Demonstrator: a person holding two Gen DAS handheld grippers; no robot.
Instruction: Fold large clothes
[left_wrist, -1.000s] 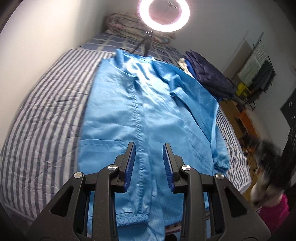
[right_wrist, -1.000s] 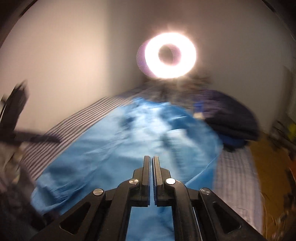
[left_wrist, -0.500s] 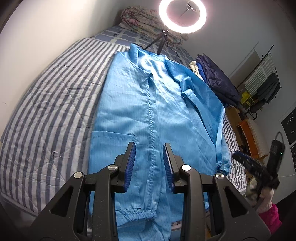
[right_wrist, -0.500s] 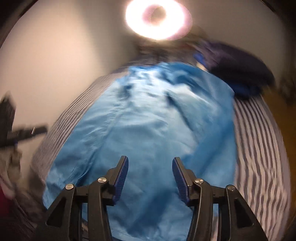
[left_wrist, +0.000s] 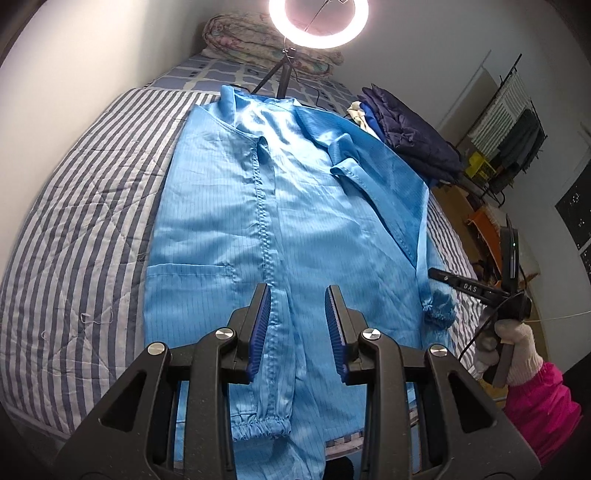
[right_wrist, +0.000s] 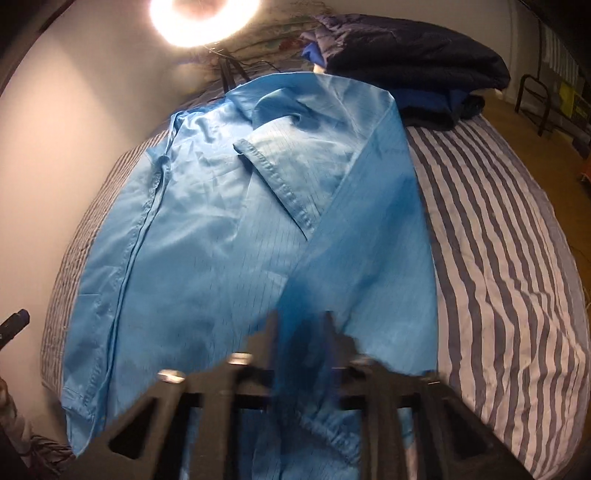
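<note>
Your big blue coat (left_wrist: 295, 206) lies flat on the striped bed (left_wrist: 85, 229).

Your left gripper (left_wrist: 297, 325) hangs over it, jaws apart, holding nothing. Your right gripper (right_wrist: 301, 343) is blurry; its jaws have just been closing, seemingly on the sleeve (right_wrist: 369, 236). Pinch too little cloth and the sleeve may slip free.

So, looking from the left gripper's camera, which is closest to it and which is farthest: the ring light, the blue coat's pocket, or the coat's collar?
From the left gripper:
1. Pocket, just ahead of the fingers, a bit to the left.
2. Collar, at the far end of the blue coat.
3. Ring light, behind the collar, at the top of the view.
</note>
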